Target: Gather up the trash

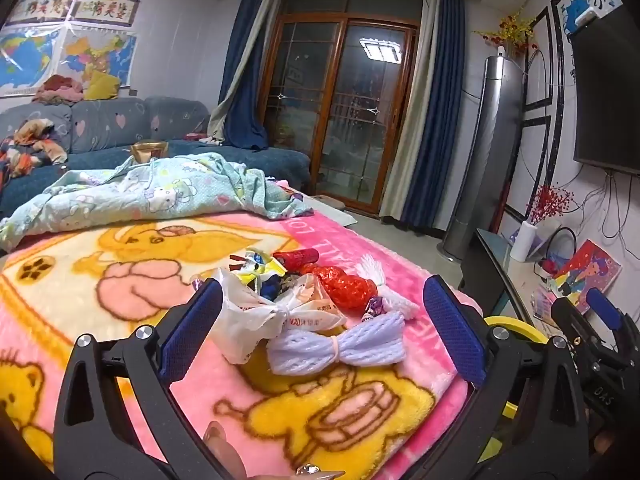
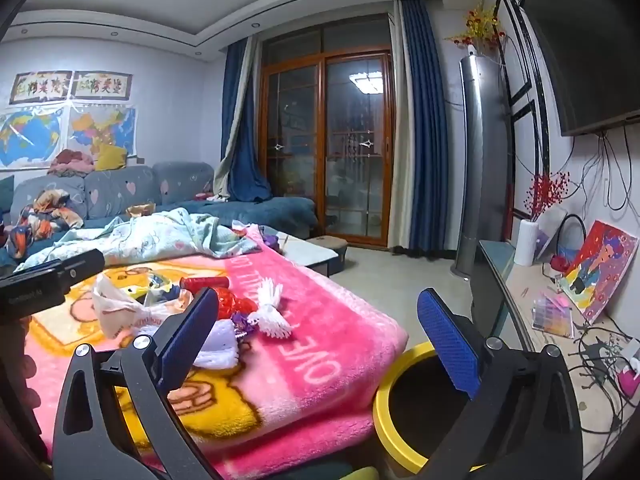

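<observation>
A heap of trash lies on the pink cartoon blanket (image 1: 100,264): a knotted white plastic bag (image 1: 256,312), a lilac foam net (image 1: 336,346), a red foam net (image 1: 346,286), a white foam net (image 1: 380,280), a red tube (image 1: 298,258) and wrappers. My left gripper (image 1: 322,332) is open, its jaws wide on either side of the bag and lilac net, empty. My right gripper (image 2: 320,340) is open and empty, at the blanket's right edge above a yellow-rimmed bin (image 2: 404,400). The heap shows in the right wrist view (image 2: 224,308) too.
A crumpled light-blue quilt (image 1: 152,192) lies at the blanket's far end. A blue sofa (image 1: 120,128) stands behind. A TV stand (image 2: 540,308) with cables, a picture and a vase runs along the right wall, beside a tall silver air conditioner (image 2: 480,160).
</observation>
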Motion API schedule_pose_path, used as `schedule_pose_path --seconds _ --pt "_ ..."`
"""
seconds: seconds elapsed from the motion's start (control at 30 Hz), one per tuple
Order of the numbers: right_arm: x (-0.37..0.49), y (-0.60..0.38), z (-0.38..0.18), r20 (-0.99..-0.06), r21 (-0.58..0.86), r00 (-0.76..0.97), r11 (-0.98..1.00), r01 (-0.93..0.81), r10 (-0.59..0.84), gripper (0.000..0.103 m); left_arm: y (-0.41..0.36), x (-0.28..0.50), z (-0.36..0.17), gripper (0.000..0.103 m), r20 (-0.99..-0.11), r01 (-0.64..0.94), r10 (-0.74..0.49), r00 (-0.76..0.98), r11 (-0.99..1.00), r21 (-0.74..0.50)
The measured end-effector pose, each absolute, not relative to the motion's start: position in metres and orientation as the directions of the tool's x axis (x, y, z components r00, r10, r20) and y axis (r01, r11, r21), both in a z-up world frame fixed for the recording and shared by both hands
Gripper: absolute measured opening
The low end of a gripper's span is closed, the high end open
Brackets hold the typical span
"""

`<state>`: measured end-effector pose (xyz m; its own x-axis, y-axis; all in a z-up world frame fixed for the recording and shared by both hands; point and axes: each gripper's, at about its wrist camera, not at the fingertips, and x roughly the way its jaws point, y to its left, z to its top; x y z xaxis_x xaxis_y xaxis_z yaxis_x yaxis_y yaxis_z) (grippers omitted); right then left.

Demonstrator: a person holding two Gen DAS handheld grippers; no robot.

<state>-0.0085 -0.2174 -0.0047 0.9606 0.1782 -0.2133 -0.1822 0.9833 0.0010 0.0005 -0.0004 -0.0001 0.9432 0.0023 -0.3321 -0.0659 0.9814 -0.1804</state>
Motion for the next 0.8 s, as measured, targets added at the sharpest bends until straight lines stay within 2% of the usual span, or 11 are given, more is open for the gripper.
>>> schedule_pose_path --seconds 0.07,0.1,0.8 --pt "-0.0054 -0.2189 -0.0057 -0.224 0.003 0.959 0.984 -0.179 0.176 0.097 -0.0004 0.0006 -0.0001 0.092 -0.34 -0.067 0.002 0.94 0.982 -0.179" --pt "-0.0104 -0.2177 -0.0048 -0.174 -0.02 0.969 0.983 -0.181 0.175 0.097 -0.0005 0.0013 -0.0001 0.092 -0.346 -0.072 0.007 0.938 0.982 -0.175" --pt "-0.0075 -0.2152 -0.0034 -0.208 -0.009 0.963 0.984 -0.178 0.172 0.097 -0.0026 -0.0023 -0.0041 0.092 -0.343 -0.063 0.0 0.939 0.983 -0.171"
